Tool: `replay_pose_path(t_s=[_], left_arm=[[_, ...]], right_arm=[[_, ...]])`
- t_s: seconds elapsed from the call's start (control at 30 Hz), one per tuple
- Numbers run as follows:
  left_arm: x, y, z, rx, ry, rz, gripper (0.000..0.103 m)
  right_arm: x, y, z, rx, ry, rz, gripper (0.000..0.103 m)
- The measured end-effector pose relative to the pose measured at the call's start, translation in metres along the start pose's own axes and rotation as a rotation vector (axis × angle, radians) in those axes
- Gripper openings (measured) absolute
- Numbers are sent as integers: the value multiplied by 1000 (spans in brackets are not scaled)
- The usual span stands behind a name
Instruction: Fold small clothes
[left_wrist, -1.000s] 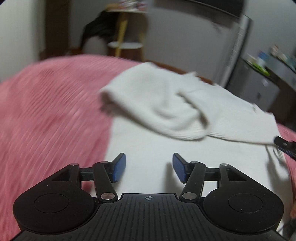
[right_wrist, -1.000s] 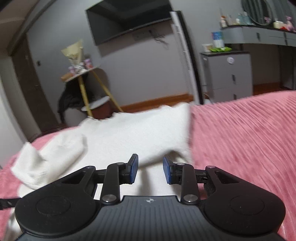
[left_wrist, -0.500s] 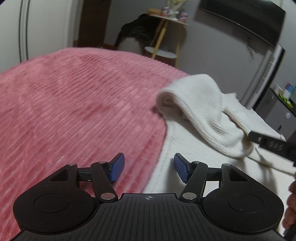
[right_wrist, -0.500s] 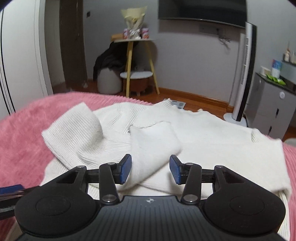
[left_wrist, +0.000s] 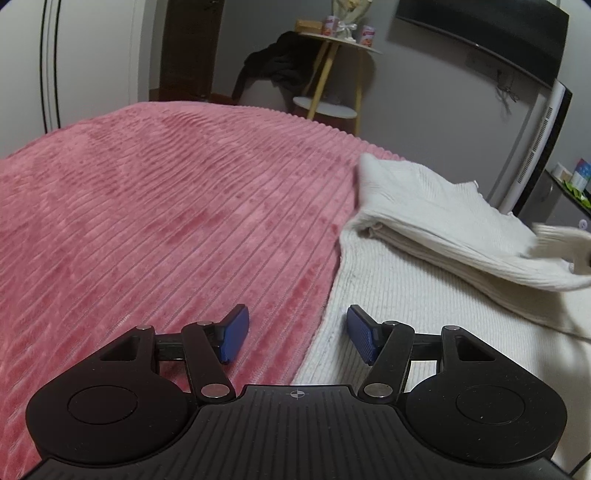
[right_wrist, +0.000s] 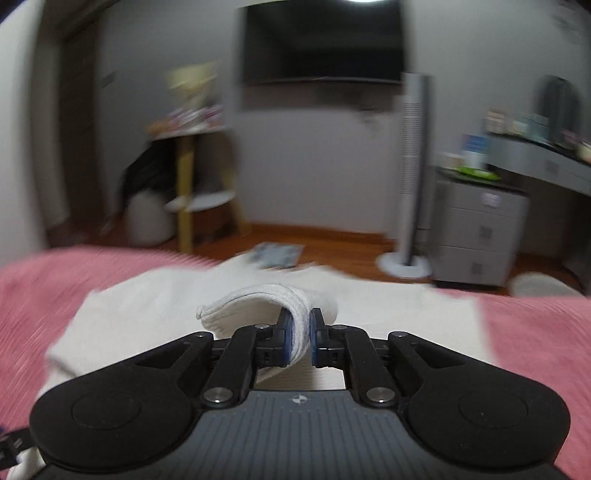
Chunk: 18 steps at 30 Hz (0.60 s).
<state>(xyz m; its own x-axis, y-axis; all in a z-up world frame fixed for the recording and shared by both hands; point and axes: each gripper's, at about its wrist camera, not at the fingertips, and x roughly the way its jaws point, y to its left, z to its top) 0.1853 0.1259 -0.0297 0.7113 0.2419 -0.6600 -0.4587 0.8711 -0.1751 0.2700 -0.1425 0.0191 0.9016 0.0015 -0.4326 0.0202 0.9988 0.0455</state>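
A white knitted sweater lies on the pink ribbed bedspread, with one sleeve folded across its body. My left gripper is open and empty, low over the sweater's left edge where it meets the bedspread. In the right wrist view my right gripper is shut on a sleeve cuff of the sweater and holds it lifted above the body. That raised cuff shows blurred at the far right of the left wrist view.
A yellow-legged side table with dark clothes hung on it stands beyond the bed. A tower fan, a grey drawer unit and a wall television are at the far wall.
My right gripper has closed on the sleeve cuff and lifted it; it was open before. My left gripper has swung left to the sweater's edge and stays open.
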Motion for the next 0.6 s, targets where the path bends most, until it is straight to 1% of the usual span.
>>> replay_pose_path(t_s=[0.03,0.07,0.1,0.13,0.17,0.23,0.27,0.33,0.4,0.5,0.53,0.57,0.6], left_arm=[[0,-2,-1,9,-2,0,64],[0,-4,-2,17,-4,1,64],[0,-6,-3,27,-8,3,65],[0,-9,-4,39,-12,6,65],[0,-11,-5,48,-16,8,65],[0,-13,-7,58,-24,15,65],[0,-14,-7,62,-26,17,65],[1,-14,-8,66,-34,19,66],[2,-14,-9,70,-36,21,67],[3,-14,-9,69,-42,21,68],[4,-14,-9,69,-42,20,69],[4,-14,-9,68,-44,20,69],[4,-14,-9,67,-46,18,69]], right_arm=[[2,-17,-2,37,15,-8,10],[7,-32,-5,76,57,-6,13],[13,-45,-9,118,109,5,22],[18,-54,-14,151,147,20,27],[19,-61,-17,167,165,17,28],[19,-63,-18,159,163,7,28],[19,-64,-17,169,157,18,29],[22,-69,-16,225,160,44,33],[27,-77,-15,281,159,65,35],[36,-87,-19,328,185,63,34],[38,-91,-18,350,198,64,32],[39,-96,-20,374,202,64,27],[40,-99,-19,385,203,65,11]])
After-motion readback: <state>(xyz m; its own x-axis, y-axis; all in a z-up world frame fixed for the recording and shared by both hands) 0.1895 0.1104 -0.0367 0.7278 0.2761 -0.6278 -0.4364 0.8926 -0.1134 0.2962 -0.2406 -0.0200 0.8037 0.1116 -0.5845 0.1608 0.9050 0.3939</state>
